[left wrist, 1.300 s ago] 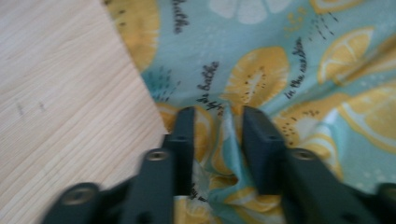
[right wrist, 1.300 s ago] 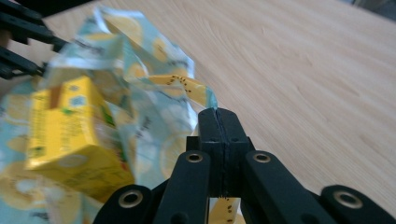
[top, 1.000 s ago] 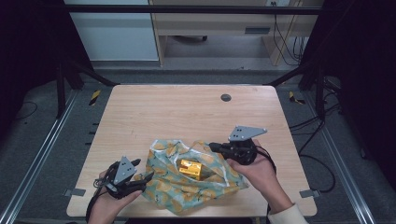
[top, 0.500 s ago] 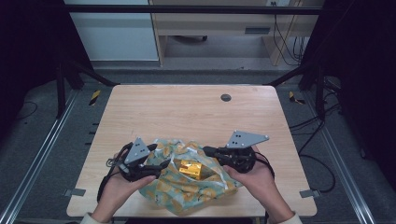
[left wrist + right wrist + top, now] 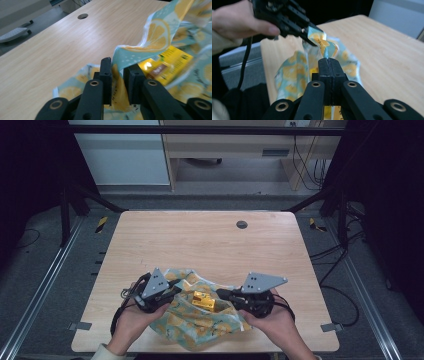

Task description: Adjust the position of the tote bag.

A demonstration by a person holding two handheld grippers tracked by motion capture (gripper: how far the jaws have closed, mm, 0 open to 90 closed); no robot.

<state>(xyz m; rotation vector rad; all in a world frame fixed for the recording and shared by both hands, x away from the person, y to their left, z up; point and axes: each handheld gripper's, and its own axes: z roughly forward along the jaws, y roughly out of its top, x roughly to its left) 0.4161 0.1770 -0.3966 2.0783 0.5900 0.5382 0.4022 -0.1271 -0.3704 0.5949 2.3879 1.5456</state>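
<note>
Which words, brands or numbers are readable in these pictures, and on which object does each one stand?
No text can be read in any view.
Yellow box: it carries dark print and a small blue mark, all too blurred to read.
Lemon-print cloth: pictures of lemon slices, no letters.
Wooden table: no marking, a round hole near the far edge.

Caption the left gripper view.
Left gripper pinching lemon-print cloth beside a yellow box on the table.
</note>
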